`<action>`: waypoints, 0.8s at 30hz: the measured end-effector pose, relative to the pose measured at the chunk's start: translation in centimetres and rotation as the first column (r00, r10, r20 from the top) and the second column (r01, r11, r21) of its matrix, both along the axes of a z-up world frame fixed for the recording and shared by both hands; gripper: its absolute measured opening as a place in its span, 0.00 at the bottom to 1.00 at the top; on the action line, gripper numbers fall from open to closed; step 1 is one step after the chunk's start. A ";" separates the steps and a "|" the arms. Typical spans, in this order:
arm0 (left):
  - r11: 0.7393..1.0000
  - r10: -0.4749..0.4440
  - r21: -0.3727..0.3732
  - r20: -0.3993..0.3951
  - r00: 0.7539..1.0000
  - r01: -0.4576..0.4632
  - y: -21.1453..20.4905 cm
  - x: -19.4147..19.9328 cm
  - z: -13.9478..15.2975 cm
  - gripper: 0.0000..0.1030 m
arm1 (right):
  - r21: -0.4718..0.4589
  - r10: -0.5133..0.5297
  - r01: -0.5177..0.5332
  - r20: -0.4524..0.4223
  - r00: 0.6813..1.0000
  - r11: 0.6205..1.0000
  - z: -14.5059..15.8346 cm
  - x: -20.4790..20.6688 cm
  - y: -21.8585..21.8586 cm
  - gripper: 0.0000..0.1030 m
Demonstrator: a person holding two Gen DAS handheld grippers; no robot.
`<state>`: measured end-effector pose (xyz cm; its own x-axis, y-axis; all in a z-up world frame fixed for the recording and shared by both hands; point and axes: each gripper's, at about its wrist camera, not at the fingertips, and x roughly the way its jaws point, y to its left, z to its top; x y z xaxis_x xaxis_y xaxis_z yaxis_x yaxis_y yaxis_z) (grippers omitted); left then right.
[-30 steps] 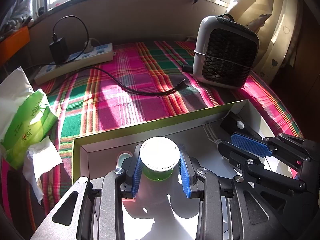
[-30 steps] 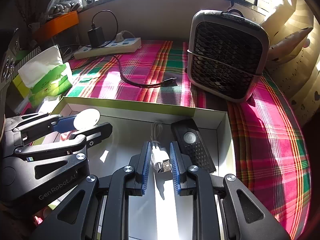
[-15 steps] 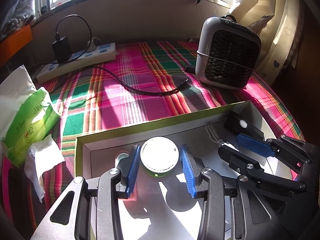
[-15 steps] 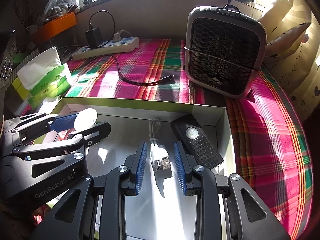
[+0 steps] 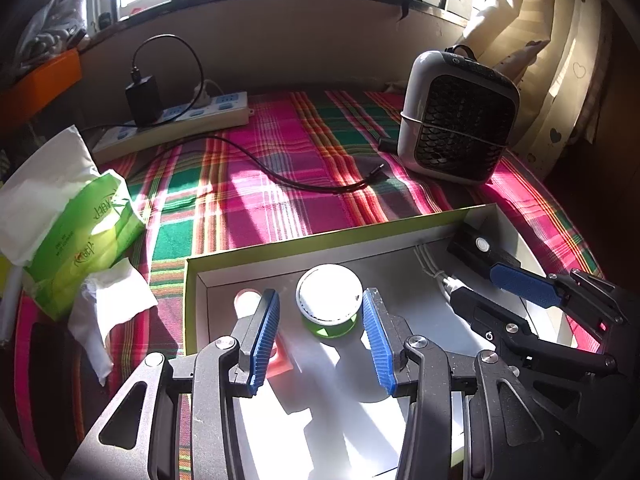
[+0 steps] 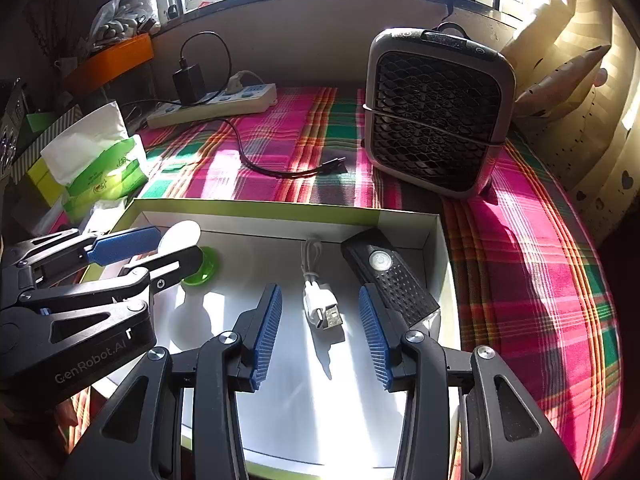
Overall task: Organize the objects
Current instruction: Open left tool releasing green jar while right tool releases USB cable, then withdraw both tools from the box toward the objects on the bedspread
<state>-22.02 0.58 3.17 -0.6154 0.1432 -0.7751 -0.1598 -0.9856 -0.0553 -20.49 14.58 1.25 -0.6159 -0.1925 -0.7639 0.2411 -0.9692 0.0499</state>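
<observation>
A shallow white box with a green rim (image 5: pixel 320 240) (image 6: pixel 256 205) lies on the plaid cloth. In it stand a green jar with a white lid (image 5: pixel 329 299) (image 6: pixel 182 236), a white USB cable (image 6: pixel 320 304) (image 5: pixel 436 272) and a black remote-like device (image 6: pixel 388 276) (image 5: pixel 480 250). My left gripper (image 5: pixel 320 332) is open with its blue pads on either side of the jar, not touching it. My right gripper (image 6: pixel 320 328) is open around the USB cable, which lies on the box floor. A pink item (image 5: pixel 248 300) sits left of the jar, partly hidden.
A small grey fan heater (image 5: pixel 456 120) (image 6: pixel 436 120) stands behind the box at the right. A black cable (image 5: pixel 304 180) and a white power strip (image 5: pixel 180 124) lie on the cloth. A green tissue pack (image 5: pixel 76 224) and a crumpled tissue (image 5: pixel 108 304) are at the left.
Both grippers have opened: the left let go of the jar and the right let go of the USB cable. Both pulled back a little, leaving the objects in the box.
</observation>
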 end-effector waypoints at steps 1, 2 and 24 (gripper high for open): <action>1.000 0.002 0.000 -0.003 1.000 -0.002 -0.1 0.2 0.1 0.40 | -0.002 0.000 0.000 -0.003 1.000 1.000 0.1 0.2 0.1 0.41; 1.000 0.005 -0.001 -0.007 1.000 -0.005 -0.1 0.4 0.3 0.40 | -0.001 -0.001 0.001 -0.005 1.000 1.000 0.2 0.4 0.1 0.41; 1.000 0.008 -0.008 -0.074 0.997 -0.009 0.0 6.3 2.3 0.40 | -0.034 -0.014 0.012 -0.075 0.997 0.999 2.6 5.5 1.4 0.41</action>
